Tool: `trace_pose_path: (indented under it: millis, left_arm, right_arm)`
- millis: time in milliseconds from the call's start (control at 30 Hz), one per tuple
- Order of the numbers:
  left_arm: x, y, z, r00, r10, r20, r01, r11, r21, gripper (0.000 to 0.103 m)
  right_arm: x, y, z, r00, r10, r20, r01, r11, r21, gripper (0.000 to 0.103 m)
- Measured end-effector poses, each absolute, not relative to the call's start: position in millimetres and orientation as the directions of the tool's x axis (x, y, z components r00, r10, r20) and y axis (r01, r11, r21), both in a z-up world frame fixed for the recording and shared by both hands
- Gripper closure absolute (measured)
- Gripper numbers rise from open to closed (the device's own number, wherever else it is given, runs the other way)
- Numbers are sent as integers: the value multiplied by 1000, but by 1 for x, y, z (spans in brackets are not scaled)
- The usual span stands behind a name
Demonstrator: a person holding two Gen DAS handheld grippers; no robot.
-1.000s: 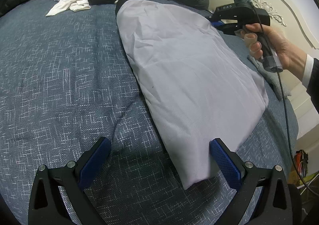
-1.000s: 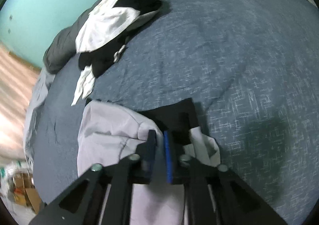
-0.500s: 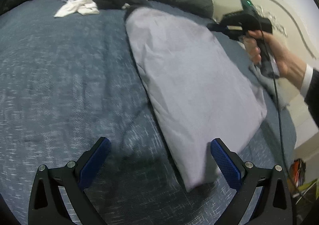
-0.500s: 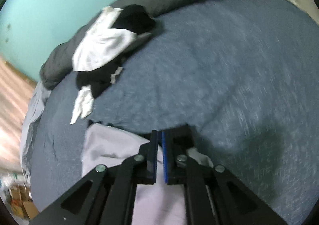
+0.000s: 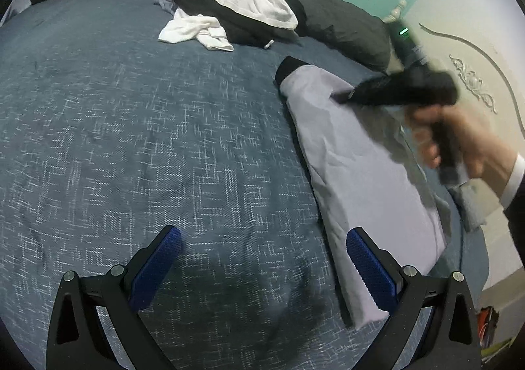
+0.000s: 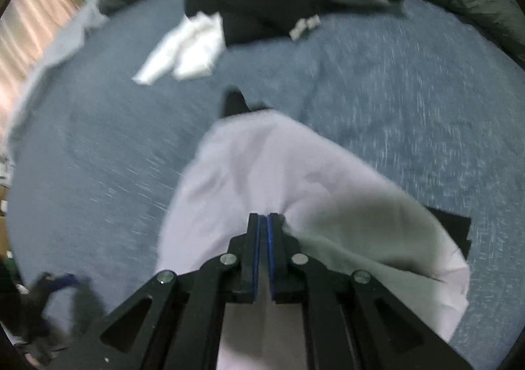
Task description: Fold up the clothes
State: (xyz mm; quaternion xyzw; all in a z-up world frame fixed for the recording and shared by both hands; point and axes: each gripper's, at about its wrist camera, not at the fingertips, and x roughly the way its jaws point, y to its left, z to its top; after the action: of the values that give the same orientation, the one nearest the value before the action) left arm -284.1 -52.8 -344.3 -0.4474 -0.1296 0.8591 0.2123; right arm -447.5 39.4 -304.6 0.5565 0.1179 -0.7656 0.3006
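Blue bedspread (image 5: 131,140), left to right: left gripper (image 5: 262,268), fingers spread wide, hovering above the bedspread; lavender garment (image 5: 354,166), lying on the bedspread's right part; right gripper (image 6: 262,222), fingers pressed together, pinching a fold of the garment.

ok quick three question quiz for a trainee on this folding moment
1. True or false: the left gripper is open and holds nothing.
2. What does the right gripper pinch?
A. the white garment in the pile
B. the pale lilac garment
C. the dark pillow
3. Fill in: the pile of black and white clothes lies at the far end of the bed, against the dark grey ____.

Key: 1 true; 2 B; 3 pillow.
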Motion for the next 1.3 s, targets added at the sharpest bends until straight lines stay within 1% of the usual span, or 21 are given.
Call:
trace_pose_path:
  millis: [67, 200, 267, 333, 400, 500, 600, 767, 833, 900, 1000, 1133, 1300]
  left_arm:
    - [-288, -53, -344, -511, 481, -713, -251, -876, -411, 0]
    - [-288, -57, -345, -516, 475, -713, -242, -879, -410, 0]
    - [-289, -57, -345, -521, 471, -712, -236, -881, -409, 0]
    - [-289, -57, -344, -528, 464, -712, -235, -885, -403, 0]
    - [-288, -56, -344, -535, 455, -712, -233, -889, -394, 0]
    - [-287, -54, -344, -539, 443, -716, -232, -896, -380, 0]
    - [-287, -53, -344, -541, 438, -718, -236, -899, -370, 0]
    - [-287, -52, -345, -546, 430, -719, -234, -902, -362, 0]
    - [-287, -52, -346, -544, 431, -720, -235, -902, -362, 0]
    - [-287, -52, -345, -544, 431, -720, -237, -902, -361, 0]
    - [-286, -53, -344, -549, 430, -716, -235, -902, -362, 0]
    - [-286, -52, -345, -549, 431, -717, -238, -902, -360, 0]
    - [-287, -50, -347, -546, 432, -718, -241, -901, -360, 0]
  right_arm:
    - [-448, 45, -303, -221, -349, -911, 572, -803, 170, 100]
    - [-448, 72, -274, -318, -378, -870, 542, -825, 160, 100]
    - [-450, 96, -261, -360, -381, -852, 496, -851, 172, 100]
    - [-449, 112, -256, -365, -382, -849, 475, -861, 183, 100]
    - [-446, 124, -260, -346, -367, -863, 476, -862, 175, 100]
    - [-445, 133, -280, -300, -335, -893, 471, -866, 166, 100]
    - [-446, 138, -296, -293, -282, -913, 456, -881, 126, 103]
    - [-438, 143, -271, -397, -308, -864, 447, -888, 111, 102]
    - [-432, 144, -261, -408, -345, -845, 460, -877, 136, 102]
    - [-427, 143, -261, -388, -363, -847, 486, -862, 147, 102]
    - [-425, 141, -279, -364, -305, -880, 507, -858, 87, 103]
    - [-436, 159, -296, -373, -289, -882, 445, -890, 104, 103]
    - [-444, 175, -277, -472, -313, -824, 366, -920, 140, 103]
